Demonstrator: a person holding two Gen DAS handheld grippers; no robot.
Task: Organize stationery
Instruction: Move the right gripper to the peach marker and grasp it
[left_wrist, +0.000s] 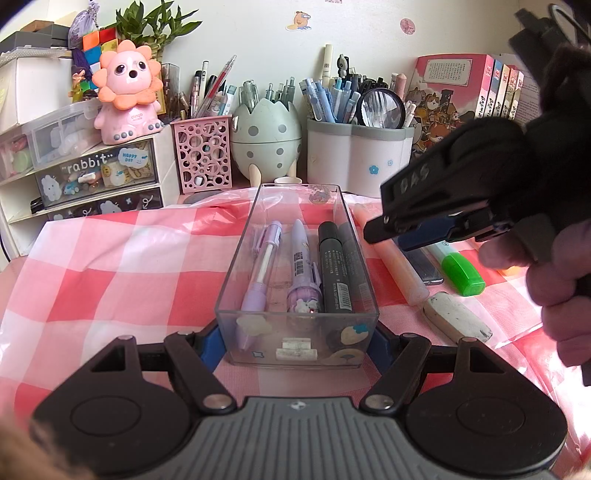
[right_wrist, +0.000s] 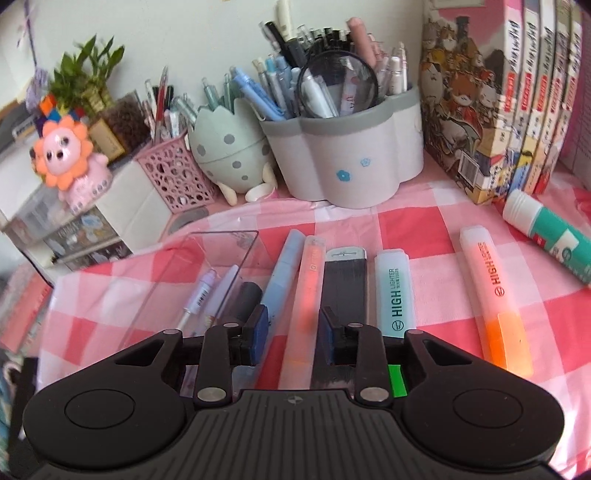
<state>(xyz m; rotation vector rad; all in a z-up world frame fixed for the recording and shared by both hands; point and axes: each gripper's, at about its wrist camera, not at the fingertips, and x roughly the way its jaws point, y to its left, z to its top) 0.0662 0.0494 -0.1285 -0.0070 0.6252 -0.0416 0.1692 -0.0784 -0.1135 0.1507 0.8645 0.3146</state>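
Your left gripper (left_wrist: 297, 343) clamps the box (left_wrist: 295, 280) steady for loading; your right gripper (right_wrist: 293, 334), unclenched, straddles the orange pen (right_wrist: 308, 291) for pickup.

Left wrist view: clear box (left_wrist: 295, 277) at frame centre on the table (left_wrist: 110, 277), pens (left_wrist: 295, 273) inside lying lengthwise. Right of it, highlighters (left_wrist: 461, 273) and eraser (left_wrist: 456, 319) on the table. Behind, along upper frame, pen holders (left_wrist: 358, 155); drawers (left_wrist: 99, 173) at left, books (left_wrist: 491, 92) at upper right.
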